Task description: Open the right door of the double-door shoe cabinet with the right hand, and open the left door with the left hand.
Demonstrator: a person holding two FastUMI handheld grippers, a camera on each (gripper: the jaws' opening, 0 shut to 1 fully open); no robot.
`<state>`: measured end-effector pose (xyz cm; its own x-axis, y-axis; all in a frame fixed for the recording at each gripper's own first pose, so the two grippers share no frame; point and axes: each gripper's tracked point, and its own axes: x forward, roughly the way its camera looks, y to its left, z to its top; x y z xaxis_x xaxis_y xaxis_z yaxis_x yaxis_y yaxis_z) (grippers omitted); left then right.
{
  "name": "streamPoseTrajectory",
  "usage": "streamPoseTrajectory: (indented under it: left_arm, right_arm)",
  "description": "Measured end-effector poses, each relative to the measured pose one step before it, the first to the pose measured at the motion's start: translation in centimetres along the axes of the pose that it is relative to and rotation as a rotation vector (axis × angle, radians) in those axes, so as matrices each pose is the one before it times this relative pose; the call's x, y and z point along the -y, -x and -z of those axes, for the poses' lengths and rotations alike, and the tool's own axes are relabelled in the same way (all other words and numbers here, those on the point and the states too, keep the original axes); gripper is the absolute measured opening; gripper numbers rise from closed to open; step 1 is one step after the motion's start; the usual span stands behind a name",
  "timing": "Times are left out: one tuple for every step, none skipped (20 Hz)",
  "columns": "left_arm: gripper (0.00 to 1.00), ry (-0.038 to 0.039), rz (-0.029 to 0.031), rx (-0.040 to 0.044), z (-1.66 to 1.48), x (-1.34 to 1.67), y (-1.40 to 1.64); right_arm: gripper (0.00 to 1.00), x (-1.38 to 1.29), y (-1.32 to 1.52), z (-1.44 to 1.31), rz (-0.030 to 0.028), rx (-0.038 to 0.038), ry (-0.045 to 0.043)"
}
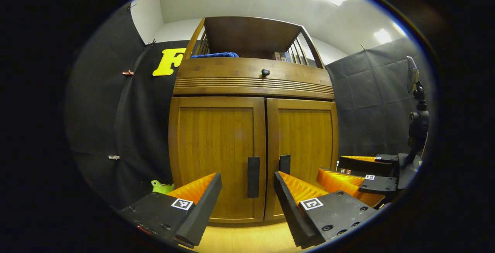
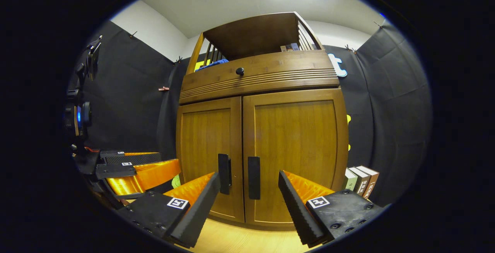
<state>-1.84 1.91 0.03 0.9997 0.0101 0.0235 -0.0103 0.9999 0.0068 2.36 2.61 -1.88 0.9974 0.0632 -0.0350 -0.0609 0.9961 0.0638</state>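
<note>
Nearest us, our left gripper (image 1: 247, 191) and right gripper (image 2: 249, 191) both gape wide, holding nothing, each bearing small square coded tags. Beyond the fingers stands the wooden shoe cabinet (image 2: 263, 79), both panelled doors closed, each gripper facing a flat dark bar handle: left handle (image 1: 253, 177), right handle (image 2: 253, 177).

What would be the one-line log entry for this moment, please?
stage: approach | brown wooden double-door shoe cabinet: both doors closed | left gripper: open, facing left door handle | right gripper: open, facing right door handle
</note>
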Motion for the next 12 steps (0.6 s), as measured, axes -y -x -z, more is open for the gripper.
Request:
streamPoseTrajectory:
  left_arm:
    - [0.85, 0.00073, -0.00353, 0.00212, -0.076, -0.193, 0.1]
    - [0.85, 0.00031, -0.0019, 0.0026, 0.019, -0.201, 0.174]
    - [0.85, -0.00118, -0.00219, 0.00206, -0.058, -0.184, 0.163]
    - [0.85, -0.00106, -0.00312, 0.00128, 0.074, -0.181, 0.124]
    - [0.85, 0.00022, -0.00183, 0.00225, -0.027, -0.189, 0.103]
    - [0.84, 0.00179, 0.00182, 0.00192, 0.068, -0.077, 0.129]
    - [0.84, 0.0036, 0.00421, 0.00203, -0.045, -0.023, 0.091]
    - [0.84, 0.0037, 0.00418, 0.00065, 0.103, -0.043, 0.212]
    - [0.84, 0.00305, 0.00255, 0.00219, -0.009, 0.029, 0.167]
    - [0.84, 0.00082, 0.00324, 0.00395, -0.025, 0.082, 0.04]
    - [0.84, -0.00207, 0.00271, 0.00321, -0.005, 0.113, 0.105]
    - [0.84, -0.0104, 0.00487, -0.00089, 0.22, 0.075, 0.019]
  right_arm:
    - [0.96, -0.148, -0.362, 0.269, -0.00385, -0.00124, -0.00367]
    - [0.96, -0.083, -0.42, 0.202, -0.00403, -0.00184, -0.00692]
    - [0.96, 0.023, -0.461, 0.255, -0.00075, -0.00231, -0.00635]
    - [0.96, 0.081, -0.387, 0.197, 0.00211, -0.00148, -0.00557]
    - [0.96, 0.127, -0.546, 0.291, 0.00104, -0.00171, -0.00652]
    - [0.96, 0.037, -0.575, 0.278, 0.00041, -0.00113, -0.00732]
    - [0.96, 0.104, -0.481, 0.201, 0.00494, -0.00089, -0.00472]
    - [0.95, 0.232, -0.629, 0.215, 0.00994, 0.00201, -0.00093]
    - [0.96, 0.251, -0.58, 0.095, 0.01103, 0.00289, -0.00041]
    - [0.95, 0.23, -0.467, 0.223, 0.00805, -0.00051, -0.00283]
    - [0.94, 0.035, -0.646, 0.353, 0.00264, -0.00359, -0.00584]
    - [0.95, 0.017, -0.536, 0.259, 0.00124, -0.00079, -0.0061]
